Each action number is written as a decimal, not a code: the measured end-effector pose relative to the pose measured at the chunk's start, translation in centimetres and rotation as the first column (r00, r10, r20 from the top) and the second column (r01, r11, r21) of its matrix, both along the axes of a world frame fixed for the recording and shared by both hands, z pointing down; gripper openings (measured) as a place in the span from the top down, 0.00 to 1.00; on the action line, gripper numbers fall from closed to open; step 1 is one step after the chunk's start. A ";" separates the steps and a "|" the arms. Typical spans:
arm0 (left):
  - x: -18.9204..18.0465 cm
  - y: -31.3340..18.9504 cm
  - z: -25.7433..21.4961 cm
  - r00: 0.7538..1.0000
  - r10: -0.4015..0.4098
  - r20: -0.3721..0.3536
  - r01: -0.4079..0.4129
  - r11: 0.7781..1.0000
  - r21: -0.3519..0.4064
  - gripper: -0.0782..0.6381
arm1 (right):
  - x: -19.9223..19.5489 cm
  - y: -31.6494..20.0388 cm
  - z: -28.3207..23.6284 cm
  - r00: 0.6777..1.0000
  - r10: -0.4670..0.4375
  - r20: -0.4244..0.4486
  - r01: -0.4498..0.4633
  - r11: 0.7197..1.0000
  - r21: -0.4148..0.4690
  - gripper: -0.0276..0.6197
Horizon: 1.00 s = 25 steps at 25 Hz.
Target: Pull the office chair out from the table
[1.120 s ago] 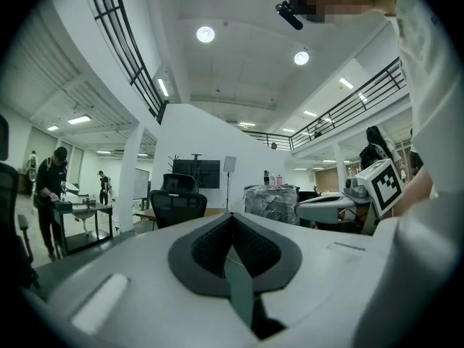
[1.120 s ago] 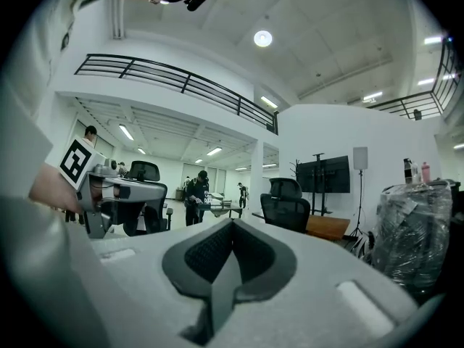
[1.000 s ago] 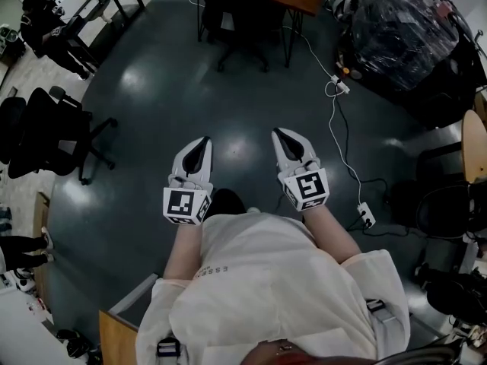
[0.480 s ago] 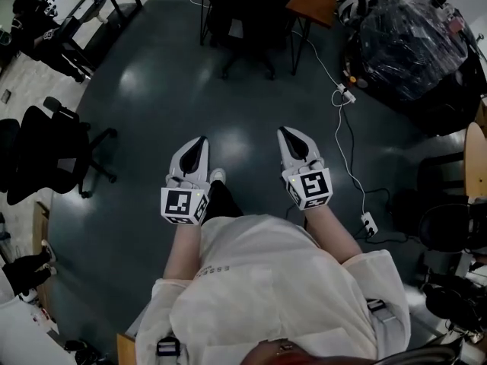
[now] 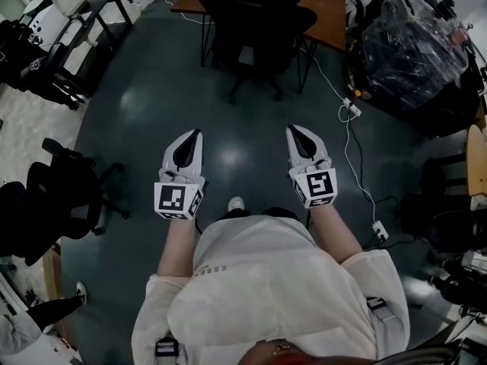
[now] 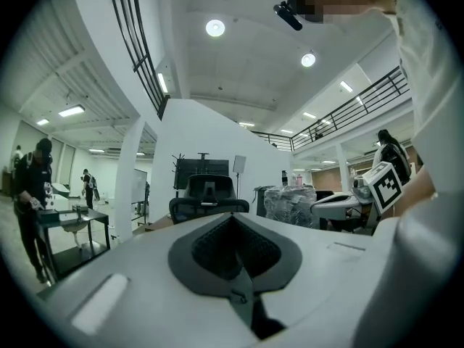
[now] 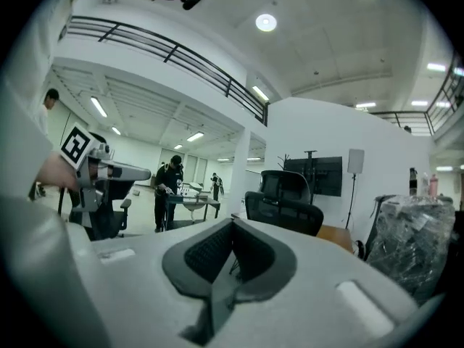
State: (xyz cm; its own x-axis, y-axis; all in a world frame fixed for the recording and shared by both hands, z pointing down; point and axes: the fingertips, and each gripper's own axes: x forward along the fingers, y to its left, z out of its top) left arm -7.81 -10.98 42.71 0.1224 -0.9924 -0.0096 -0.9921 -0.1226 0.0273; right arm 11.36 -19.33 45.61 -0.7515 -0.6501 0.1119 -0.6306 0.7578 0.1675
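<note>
We hold our left tool (image 5: pixel 193 135) and right tool (image 5: pixel 295 130) level, both closed and empty, well short of the office chair (image 5: pixel 255 17) tucked at the tabletop (image 5: pixel 329 23).

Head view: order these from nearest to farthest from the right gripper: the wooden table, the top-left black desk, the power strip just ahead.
From the right gripper:
1. power strip: floor, ahead and right.
2. wooden table: straight ahead.
3. black desk: far upper left.
</note>
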 end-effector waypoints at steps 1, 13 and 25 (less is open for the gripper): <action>-1.1 -0.8 -0.2 1.000 0.000 0.002 0.000 1.000 0.004 0.87 | -0.9 -0.5 -0.1 1.000 -0.002 -0.020 0.002 1.000 0.023 0.97; -8.6 -10.5 1.8 0.999 -0.036 -0.038 0.036 0.999 -0.018 0.87 | -7.0 -11.3 0.9 1.000 0.006 0.002 -0.006 1.000 -0.005 0.97; -10.2 -28.4 -0.7 0.999 0.018 0.034 -0.018 1.000 0.003 0.87 | -9.9 -28.1 -0.5 0.999 0.007 0.050 -0.007 1.000 -0.002 0.97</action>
